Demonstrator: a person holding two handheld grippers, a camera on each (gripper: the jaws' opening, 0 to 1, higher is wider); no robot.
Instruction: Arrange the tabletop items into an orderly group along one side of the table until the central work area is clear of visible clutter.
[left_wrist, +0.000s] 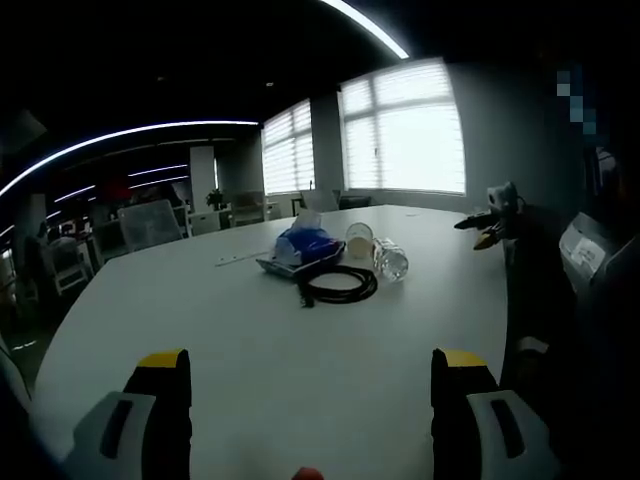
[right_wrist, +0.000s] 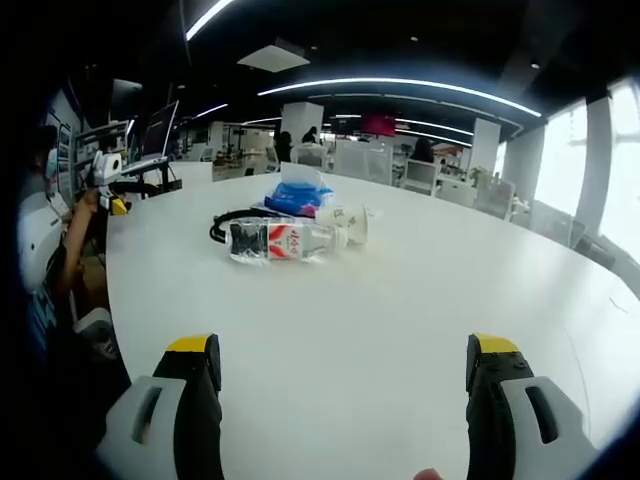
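A small cluster of items lies on the white table (left_wrist: 250, 350). In the left gripper view I see a blue tissue pack (left_wrist: 303, 245), a coiled black cable (left_wrist: 340, 284), a paper cup (left_wrist: 359, 241) on its side and a clear water bottle (left_wrist: 390, 260). The right gripper view shows the water bottle (right_wrist: 280, 241) lying flat with a red label, the paper cup (right_wrist: 352, 222), the black cable (right_wrist: 226, 225) and the blue tissue pack (right_wrist: 297, 196) behind. My left gripper (left_wrist: 310, 395) and right gripper (right_wrist: 342, 385) both stand open over bare tabletop, well short of the items.
A person sits at the table's edge (right_wrist: 45, 250) holding another gripper device (right_wrist: 108, 172); the same device (left_wrist: 495, 215) appears at the right of the left gripper view. Office chairs (left_wrist: 150, 222), desks and bright windows (left_wrist: 405, 130) ring the room.
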